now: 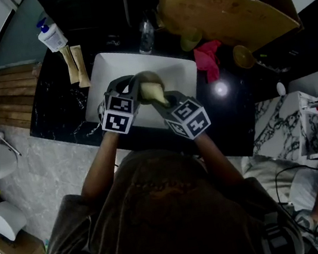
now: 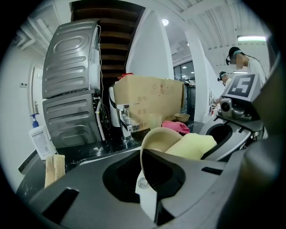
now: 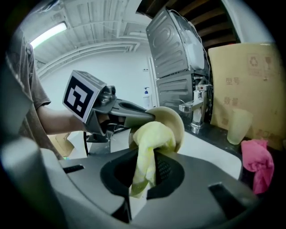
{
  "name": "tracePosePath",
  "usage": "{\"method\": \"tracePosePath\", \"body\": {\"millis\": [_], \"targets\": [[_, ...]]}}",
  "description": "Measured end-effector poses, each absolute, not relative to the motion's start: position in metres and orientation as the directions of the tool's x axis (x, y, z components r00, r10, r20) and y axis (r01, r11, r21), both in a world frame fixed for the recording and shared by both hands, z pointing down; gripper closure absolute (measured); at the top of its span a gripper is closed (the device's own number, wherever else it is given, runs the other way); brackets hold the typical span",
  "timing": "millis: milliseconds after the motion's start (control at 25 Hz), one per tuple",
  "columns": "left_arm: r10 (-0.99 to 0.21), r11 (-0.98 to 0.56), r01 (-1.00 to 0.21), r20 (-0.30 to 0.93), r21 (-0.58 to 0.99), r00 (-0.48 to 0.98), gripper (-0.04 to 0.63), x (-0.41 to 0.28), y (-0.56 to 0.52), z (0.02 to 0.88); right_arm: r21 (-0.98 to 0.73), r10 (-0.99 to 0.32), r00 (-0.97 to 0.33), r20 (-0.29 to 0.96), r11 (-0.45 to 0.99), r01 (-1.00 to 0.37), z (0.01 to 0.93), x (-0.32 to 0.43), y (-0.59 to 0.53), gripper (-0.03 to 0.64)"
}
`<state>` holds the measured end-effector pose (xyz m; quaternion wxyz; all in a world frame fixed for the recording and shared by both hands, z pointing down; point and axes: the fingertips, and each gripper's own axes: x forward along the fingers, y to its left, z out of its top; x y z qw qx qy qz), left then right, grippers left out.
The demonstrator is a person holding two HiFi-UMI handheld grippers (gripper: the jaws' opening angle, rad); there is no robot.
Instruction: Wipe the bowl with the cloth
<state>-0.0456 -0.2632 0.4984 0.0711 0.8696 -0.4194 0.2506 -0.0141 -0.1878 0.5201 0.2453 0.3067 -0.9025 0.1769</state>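
Bowl [image 1: 145,78] over the sink [image 1: 103,66], mid-frame. Left gripper [image 1: 133,85] at the bowl's 8 o'clock, on its rim; right gripper [image 1: 163,97] at 4 o'clock, cloth [image 1: 154,92] in its jaws, against the bowl. Faucet [image 1: 145,35] at sink's 12. Packets [image 1: 75,65] at 9, bottle [image 1: 52,37] at 10. Cup [image 1: 190,41] at 2, rag [image 1: 209,57] at 3, cardboard box [image 1: 223,4] behind both.

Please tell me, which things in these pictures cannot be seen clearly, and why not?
1. Inside of the bowl: in the right gripper view the cloth covers it; clean or dirty, cannot tell.
2. Middle of the sink: in the head view the left gripper and right gripper hide it.
3. Label of the bottle, head view: too small to read.
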Motion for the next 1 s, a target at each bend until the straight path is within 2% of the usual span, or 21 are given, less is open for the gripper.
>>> {"method": "tracePosePath", "body": {"millis": [520, 840, 1000], "targets": [[-0.697, -0.6, -0.799, 0.525, -0.054, 0.488, 0.58, -0.07, -0.262, 0.516, -0.178, -0.512, -0.65, 0.562, 0.692, -0.7, 0.534, 0.028, -0.191, 0.595], [-0.714, -0.547, -0.836, 0.537, -0.029, 0.449, 0.581, -0.096, -0.263, 0.524, -0.203, -0.624, -0.53, 0.573, 0.519, -0.83, 0.545, 0.086, -0.209, 0.595], [-0.721, -0.551, -0.833, 0.525, -0.039, 0.452, 0.58, -0.091, -0.263, 0.521, -0.207, -0.642, -0.524, 0.559, 0.504, -0.838, 0.541, 0.087, -0.213, 0.595]]}}
